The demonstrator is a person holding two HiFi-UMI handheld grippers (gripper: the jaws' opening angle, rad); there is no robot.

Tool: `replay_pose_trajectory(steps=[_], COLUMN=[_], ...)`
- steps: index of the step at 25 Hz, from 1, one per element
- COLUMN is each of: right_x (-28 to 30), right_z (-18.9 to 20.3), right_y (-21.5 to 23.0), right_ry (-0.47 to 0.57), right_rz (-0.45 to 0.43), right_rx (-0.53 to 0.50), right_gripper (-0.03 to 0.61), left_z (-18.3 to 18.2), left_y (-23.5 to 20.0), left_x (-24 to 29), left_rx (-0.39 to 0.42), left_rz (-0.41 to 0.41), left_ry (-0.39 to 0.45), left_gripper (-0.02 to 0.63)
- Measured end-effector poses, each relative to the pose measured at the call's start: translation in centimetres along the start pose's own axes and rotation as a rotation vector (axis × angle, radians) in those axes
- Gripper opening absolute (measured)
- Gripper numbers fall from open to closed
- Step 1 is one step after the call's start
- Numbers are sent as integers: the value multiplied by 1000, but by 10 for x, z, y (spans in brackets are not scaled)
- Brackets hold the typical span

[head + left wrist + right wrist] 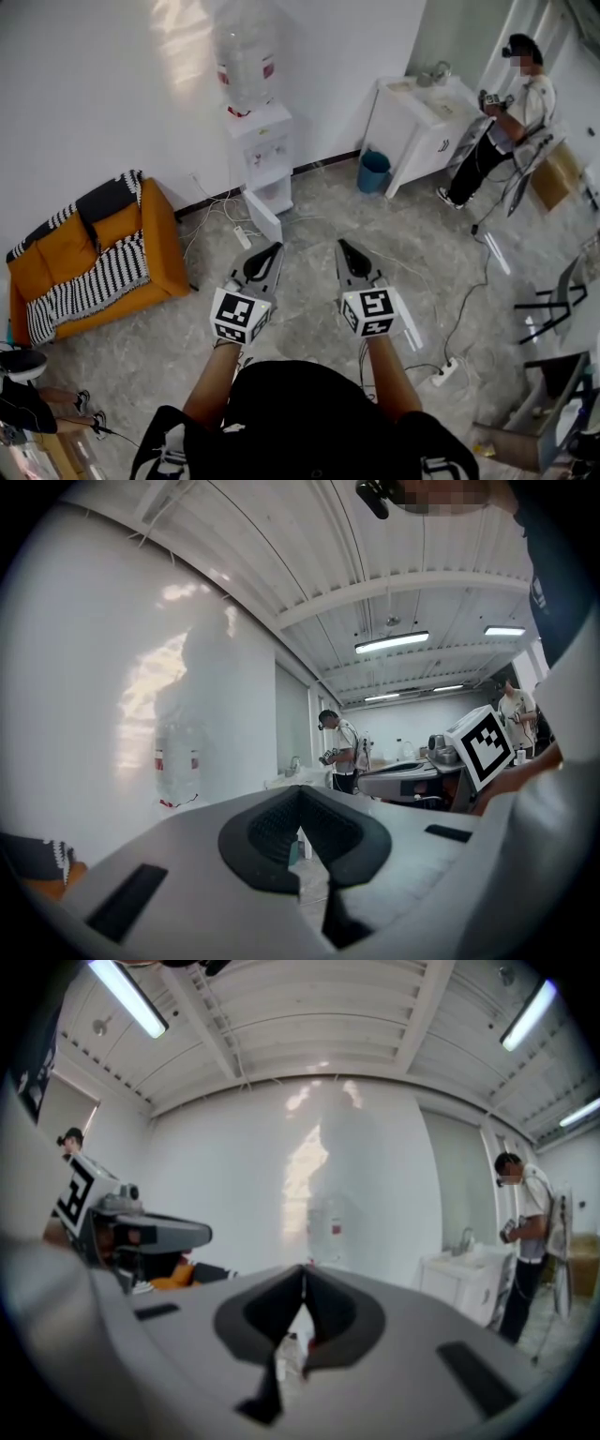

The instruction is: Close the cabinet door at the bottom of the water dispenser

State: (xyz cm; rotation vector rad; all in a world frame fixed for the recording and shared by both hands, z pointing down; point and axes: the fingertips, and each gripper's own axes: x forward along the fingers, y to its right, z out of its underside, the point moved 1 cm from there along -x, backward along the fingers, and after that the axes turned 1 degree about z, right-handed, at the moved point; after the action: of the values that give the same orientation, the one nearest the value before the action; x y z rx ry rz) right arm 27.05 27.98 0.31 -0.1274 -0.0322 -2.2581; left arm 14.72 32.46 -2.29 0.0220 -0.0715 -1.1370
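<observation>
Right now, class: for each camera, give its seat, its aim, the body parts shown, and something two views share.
Head view: on the head, looking steeply down at the water dispenser; both forearms, left gripper, right gripper show.
Left gripper view: on that gripper, facing the wall along shut jaws; a forearm shows.
Right gripper view: likewise; left gripper's cube shows.
Shared: both gripper views show the dispenser's bottle.

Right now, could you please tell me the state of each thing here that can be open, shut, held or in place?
Cabinet door: open, swung out from the dispenser.
Left gripper: shut, empty.
Right gripper: shut, empty.
Bottle: seated neck-down on the dispenser.
Bin: upright, no lid.
</observation>
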Motion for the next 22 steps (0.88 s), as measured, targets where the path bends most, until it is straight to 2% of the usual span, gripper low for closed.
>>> replay_pose_trajectory(steps=[8,22], right_x=[-6,24], right_z=[2,5], right_y=[11,29], right_ry=[8,4], right_rz=[-18,-32], right_rx=[-10,-9], right_gripper=[34,34], left_z=[5,11], left_y=[3,-15], left_x=[5,39], left_rx=[-1,-19], left_rz=[-47,-49], left_ry=[-20,-19], left_gripper=[11,11])
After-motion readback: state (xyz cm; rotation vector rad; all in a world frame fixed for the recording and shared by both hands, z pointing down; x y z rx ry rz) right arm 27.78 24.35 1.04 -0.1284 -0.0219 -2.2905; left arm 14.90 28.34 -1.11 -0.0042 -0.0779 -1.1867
